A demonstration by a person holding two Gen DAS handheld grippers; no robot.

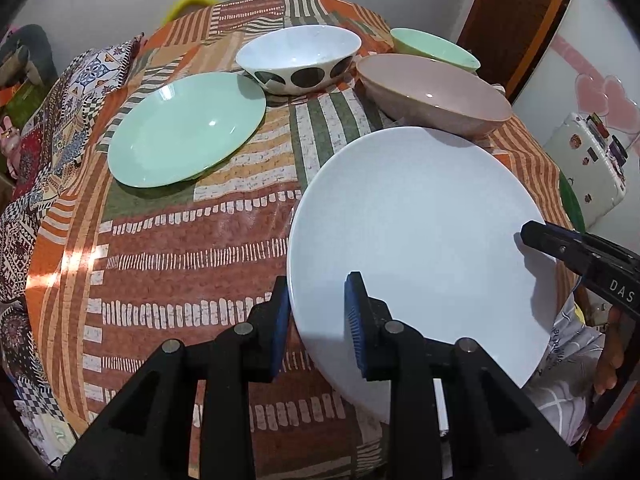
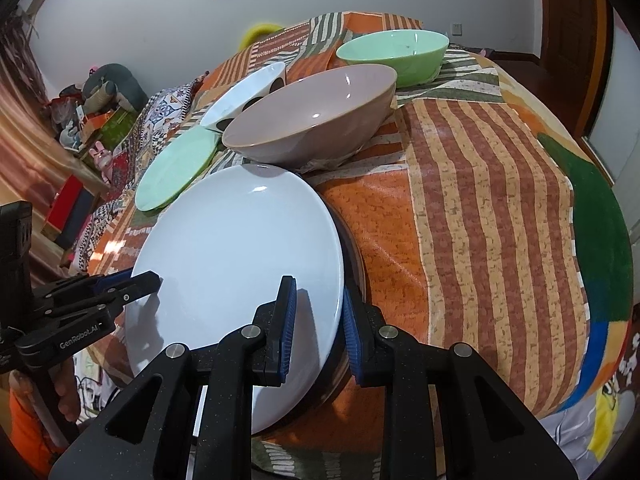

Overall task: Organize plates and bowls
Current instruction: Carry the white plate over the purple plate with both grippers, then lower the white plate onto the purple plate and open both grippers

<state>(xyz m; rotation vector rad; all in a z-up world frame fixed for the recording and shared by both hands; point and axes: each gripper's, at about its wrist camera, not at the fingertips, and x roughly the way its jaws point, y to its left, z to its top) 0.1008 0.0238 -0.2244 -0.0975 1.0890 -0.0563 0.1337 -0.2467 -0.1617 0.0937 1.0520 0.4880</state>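
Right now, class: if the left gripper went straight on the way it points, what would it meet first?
The left gripper already straddles the white plate's near rim. Beyond that, its line probably reaches the patterned tablecloth short of the spotted bowl; depth is uncertain.

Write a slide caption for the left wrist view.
Both grippers clamp the white plate above the cloth.

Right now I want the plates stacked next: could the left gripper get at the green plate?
Probably not yet: the left gripper straddles the white plate's rim. Once it lets go, the cloth towards the green plate lies bare.
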